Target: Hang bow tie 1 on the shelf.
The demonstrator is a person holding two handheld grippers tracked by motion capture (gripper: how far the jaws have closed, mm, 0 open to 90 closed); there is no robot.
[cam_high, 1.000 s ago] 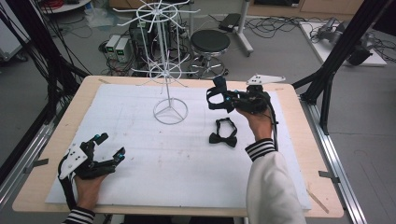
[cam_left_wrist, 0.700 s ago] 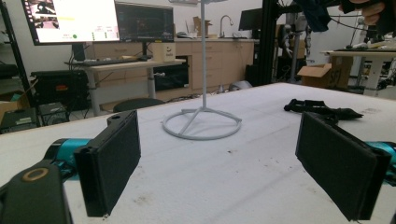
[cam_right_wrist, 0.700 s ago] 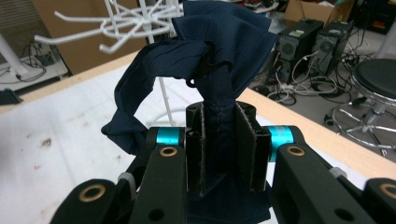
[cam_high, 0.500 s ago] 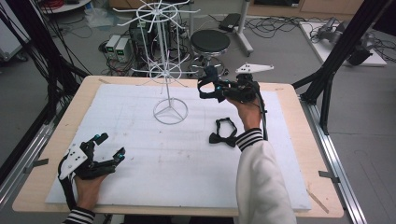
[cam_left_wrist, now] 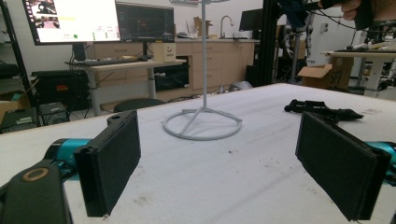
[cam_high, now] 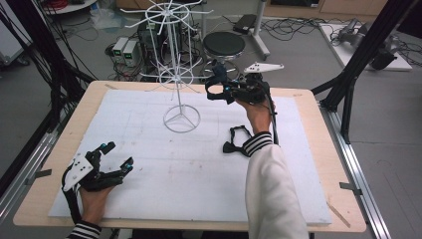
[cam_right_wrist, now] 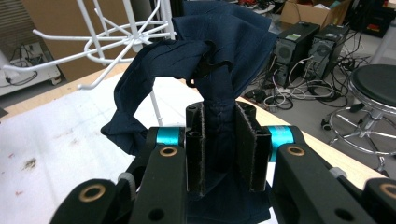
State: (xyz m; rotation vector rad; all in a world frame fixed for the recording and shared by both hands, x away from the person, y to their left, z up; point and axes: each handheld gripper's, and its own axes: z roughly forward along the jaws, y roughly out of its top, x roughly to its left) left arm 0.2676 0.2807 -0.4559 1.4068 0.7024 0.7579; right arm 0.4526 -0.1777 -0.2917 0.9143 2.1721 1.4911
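My right gripper (cam_high: pixel 218 88) (cam_right_wrist: pixel 219 114) is shut on a dark navy bow tie (cam_high: pixel 214 82) (cam_right_wrist: pixel 224 42), held in the air just right of the white wire rack (cam_high: pixel 174 59) (cam_right_wrist: pixel 116 37). The tie's strap loop hangs out past the jaws, close to the rack's lower hooks. A second, black bow tie (cam_high: pixel 238 140) (cam_left_wrist: pixel 322 109) lies on the white mat beside the right forearm. My left gripper (cam_high: pixel 118 155) (cam_left_wrist: pixel 217 140) rests open near the front left, with nothing between its pads (cam_left_wrist: pixel 114 158), facing the rack's ring base (cam_left_wrist: pixel 201 123).
A white foam mat (cam_high: pixel 149 199) covers the wooden table (cam_high: pixel 318 149). Behind the table's far edge stand a black stool (cam_high: pixel 224 45) and computer boxes (cam_high: pixel 124 50) among cables. Black frame posts (cam_high: pixel 358 64) rise at both sides.
The right gripper has carried the navy bow tie left and away, a little higher, toward the rack. The left gripper has stayed put.
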